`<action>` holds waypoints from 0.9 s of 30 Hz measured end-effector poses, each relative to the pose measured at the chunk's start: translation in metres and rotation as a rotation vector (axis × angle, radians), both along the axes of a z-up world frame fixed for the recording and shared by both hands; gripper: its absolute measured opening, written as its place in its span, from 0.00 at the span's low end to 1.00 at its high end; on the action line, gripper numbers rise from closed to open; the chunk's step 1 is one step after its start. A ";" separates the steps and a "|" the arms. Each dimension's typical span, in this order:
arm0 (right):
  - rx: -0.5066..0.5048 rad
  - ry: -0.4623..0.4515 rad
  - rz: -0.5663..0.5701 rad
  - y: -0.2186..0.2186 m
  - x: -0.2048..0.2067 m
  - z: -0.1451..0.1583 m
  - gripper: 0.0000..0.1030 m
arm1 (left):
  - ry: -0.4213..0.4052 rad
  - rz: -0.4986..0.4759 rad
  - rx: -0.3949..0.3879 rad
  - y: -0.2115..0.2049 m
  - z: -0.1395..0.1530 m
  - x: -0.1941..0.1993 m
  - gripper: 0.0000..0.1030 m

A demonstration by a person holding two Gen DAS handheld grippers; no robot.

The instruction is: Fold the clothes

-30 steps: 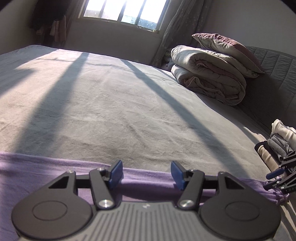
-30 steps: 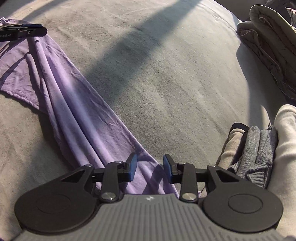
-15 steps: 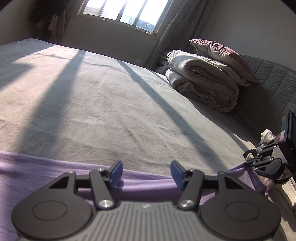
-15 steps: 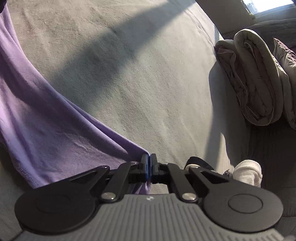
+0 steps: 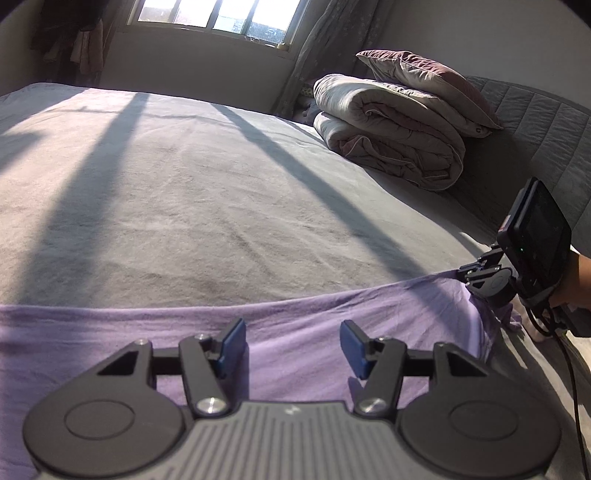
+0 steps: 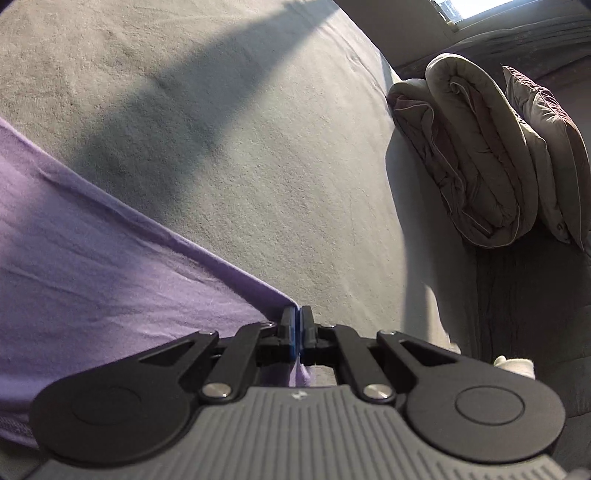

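A purple garment (image 5: pixel 295 325) lies stretched across the near part of the grey bed (image 5: pixel 221 192). My left gripper (image 5: pixel 291 345) is open, its blue pads just above the cloth, holding nothing. My right gripper (image 6: pixel 296 332) is shut on a corner of the purple garment (image 6: pixel 110 266) and lifts that edge off the bed. It also shows in the left wrist view (image 5: pixel 480 275) at the right, pinching the cloth's far corner, which rises taut toward it.
A folded beige duvet (image 5: pixel 388 129) with a mauve pillow (image 5: pixel 424 81) on top sits at the bed's head, by a grey quilted headboard (image 5: pixel 535 129). A window (image 5: pixel 221 14) is behind. A bit of white folded clothing (image 6: pixel 513 365) shows at right.
My right gripper closed on the garment's corner and raised it up and away from the folded clothes pile. The cloth edge now stretches taut. My left gripper stayed open over the cloth.
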State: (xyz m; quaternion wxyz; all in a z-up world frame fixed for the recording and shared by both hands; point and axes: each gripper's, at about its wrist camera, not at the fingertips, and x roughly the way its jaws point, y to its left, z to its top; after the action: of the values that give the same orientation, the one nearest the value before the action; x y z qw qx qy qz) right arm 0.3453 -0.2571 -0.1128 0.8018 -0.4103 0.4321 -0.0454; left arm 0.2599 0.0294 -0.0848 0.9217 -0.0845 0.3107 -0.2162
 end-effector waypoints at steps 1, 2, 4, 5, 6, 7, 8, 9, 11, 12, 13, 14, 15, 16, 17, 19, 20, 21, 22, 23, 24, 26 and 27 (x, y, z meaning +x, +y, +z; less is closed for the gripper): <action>-0.008 -0.005 0.001 0.001 0.000 -0.002 0.03 | -0.004 -0.002 0.011 -0.002 0.000 -0.001 0.57; -0.011 -0.011 -0.003 0.002 -0.002 -0.002 0.04 | -0.007 -0.003 0.016 -0.002 0.000 -0.001 0.57; 0.030 -0.006 -0.025 0.001 -0.002 0.007 0.10 | -0.005 -0.003 0.013 -0.001 0.000 -0.001 0.58; 0.060 -0.001 -0.039 -0.001 -0.003 0.013 0.12 | -0.004 -0.002 0.009 -0.001 0.001 0.000 0.57; 0.090 0.006 -0.053 -0.003 -0.003 0.019 0.14 | -0.003 -0.001 0.007 0.000 0.001 0.000 0.57; 0.129 0.014 -0.068 -0.007 -0.002 0.028 0.16 | -0.002 0.001 0.006 0.000 0.001 0.000 0.57; 0.160 0.017 -0.081 -0.011 -0.002 0.037 0.21 | -0.002 0.003 0.006 -0.001 0.002 0.000 0.57; 0.183 0.016 -0.091 -0.015 -0.004 0.046 0.34 | -0.002 0.005 0.006 -0.001 0.002 0.000 0.57; 0.217 0.013 -0.111 -0.023 -0.008 0.063 0.38 | -0.003 0.006 0.010 -0.002 0.002 0.000 0.57; 0.233 0.010 -0.128 -0.029 -0.009 0.071 0.38 | -0.004 0.006 0.014 -0.003 0.002 -0.001 0.57; 0.254 0.009 -0.148 -0.034 -0.012 0.077 0.38 | -0.005 0.006 0.018 -0.003 0.002 -0.001 0.57; 0.287 0.012 -0.176 -0.040 -0.014 0.082 0.38 | -0.006 0.007 0.020 -0.004 0.003 0.000 0.57; 0.319 0.014 -0.203 -0.047 -0.017 0.087 0.38 | -0.006 0.007 0.019 -0.004 0.003 0.000 0.57; 0.353 0.019 -0.231 -0.052 -0.022 0.087 0.39 | -0.005 0.008 0.018 -0.003 0.003 0.000 0.58; 0.385 0.024 -0.259 -0.057 -0.027 0.087 0.39 | -0.004 0.009 0.015 -0.003 0.003 0.000 0.58; 0.408 0.047 -0.303 -0.064 -0.030 0.081 0.38 | -0.003 0.011 0.011 -0.003 0.003 0.000 0.57; 0.386 0.054 -0.314 -0.066 -0.028 0.076 0.38 | -0.002 0.011 0.009 -0.003 0.003 0.000 0.58; 0.364 0.061 -0.325 -0.068 -0.025 0.071 0.35 | -0.002 0.011 0.009 -0.003 0.003 0.000 0.58; 0.341 0.068 -0.335 -0.071 -0.023 0.066 0.31 | -0.002 0.012 0.009 -0.003 0.002 0.000 0.57; 0.320 0.073 -0.339 -0.071 -0.022 0.062 0.29 | -0.002 0.012 0.009 -0.004 0.002 0.000 0.57; 0.310 0.077 -0.339 -0.071 -0.023 0.061 0.24 | -0.003 0.012 0.010 -0.004 0.002 0.000 0.58; 0.293 0.086 -0.339 -0.071 -0.023 0.058 0.21 | -0.003 0.012 0.011 -0.004 0.002 0.000 0.58; 0.292 0.091 -0.329 -0.070 -0.024 0.059 0.21 | -0.003 0.012 0.012 -0.004 0.002 0.000 0.58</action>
State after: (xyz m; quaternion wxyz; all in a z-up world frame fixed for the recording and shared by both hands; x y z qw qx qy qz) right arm 0.3216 -0.3275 -0.0535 0.8142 -0.2153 0.5309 -0.0941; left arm 0.2602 0.0254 -0.0826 0.9240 -0.0806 0.3099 -0.2089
